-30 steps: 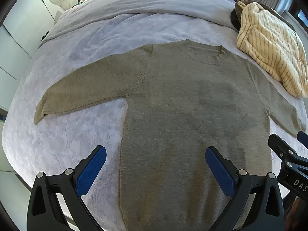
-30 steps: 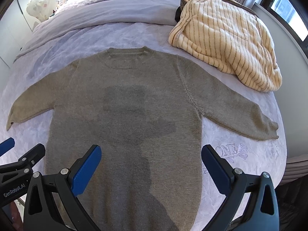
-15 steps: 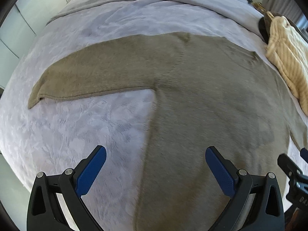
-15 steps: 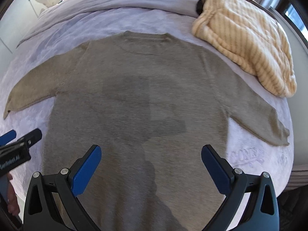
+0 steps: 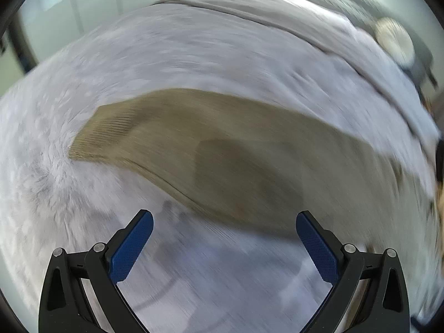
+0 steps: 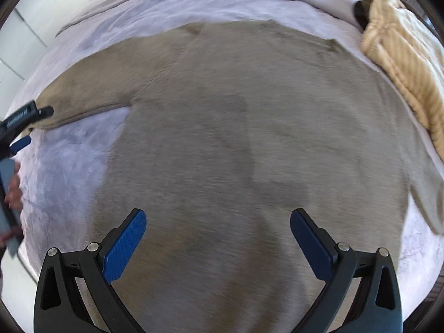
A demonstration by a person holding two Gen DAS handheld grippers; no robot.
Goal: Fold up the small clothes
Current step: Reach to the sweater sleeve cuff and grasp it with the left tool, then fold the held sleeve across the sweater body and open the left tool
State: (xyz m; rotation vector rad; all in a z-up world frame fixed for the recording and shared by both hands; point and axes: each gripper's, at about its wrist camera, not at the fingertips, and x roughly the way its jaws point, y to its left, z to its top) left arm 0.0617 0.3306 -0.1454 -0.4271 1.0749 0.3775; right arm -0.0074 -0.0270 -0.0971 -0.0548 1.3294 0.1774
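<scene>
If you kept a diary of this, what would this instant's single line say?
stage: approach | left gripper: open, near sweater sleeve | right gripper: open, over sweater body | nothing grasped

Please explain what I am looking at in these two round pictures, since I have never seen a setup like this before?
A person holds a two-finger gripper in each hand, and each carries a fisheye camera looking forward along its fingers, hence the round, bent pictures. In the left wrist view, the left gripper stands open over the sleeve of an olive-grey sweater spread flat on a bed with a pale lilac cover. In the right wrist view, the right gripper is open above the sweater's body, and the left gripper shows at the picture's left edge. A cream striped garment lies beside the sweater. Nothing is held. Both pictures are blurred by motion.
</scene>
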